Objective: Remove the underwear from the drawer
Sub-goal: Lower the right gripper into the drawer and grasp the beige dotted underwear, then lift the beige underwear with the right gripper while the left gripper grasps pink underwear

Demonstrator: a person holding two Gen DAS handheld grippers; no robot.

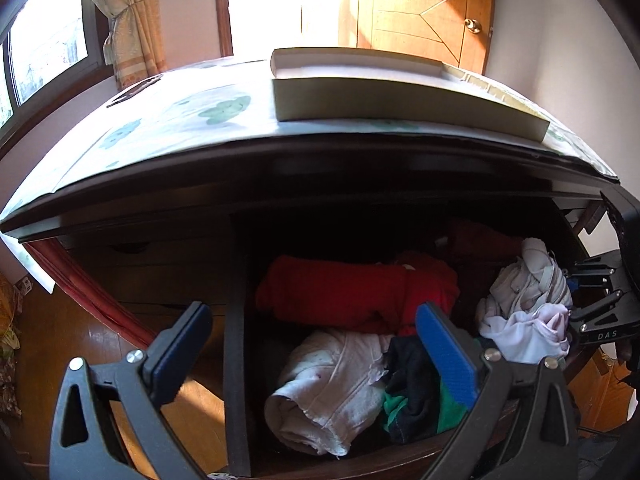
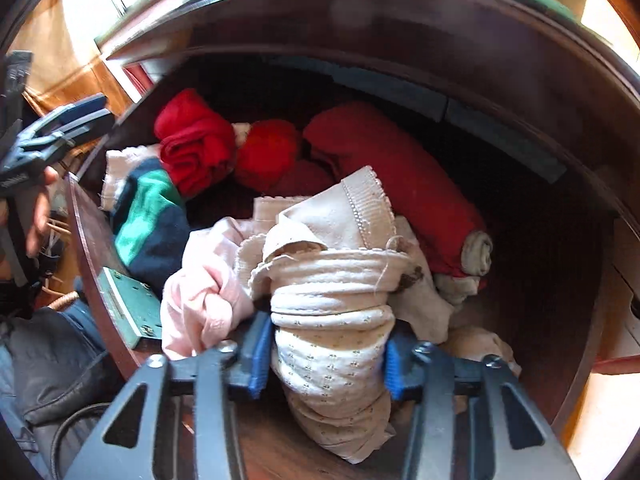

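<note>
Left wrist: left gripper (image 1: 314,344) spread wide, holding nothing, over open drawer (image 1: 236,320); underwear (image 1: 524,304) bunched at right.
Right wrist: right gripper (image 2: 324,364) clamped on pale underwear (image 2: 332,320); grasp made, likely lift-out remaining; bundle inside drawer (image 2: 86,240).

A flat box (image 1: 400,92) sits on the dresser top (image 1: 160,120), upper middle. A curtain (image 1: 128,28) hangs upper left. A wooden door (image 1: 424,12) stands upper right.
</note>
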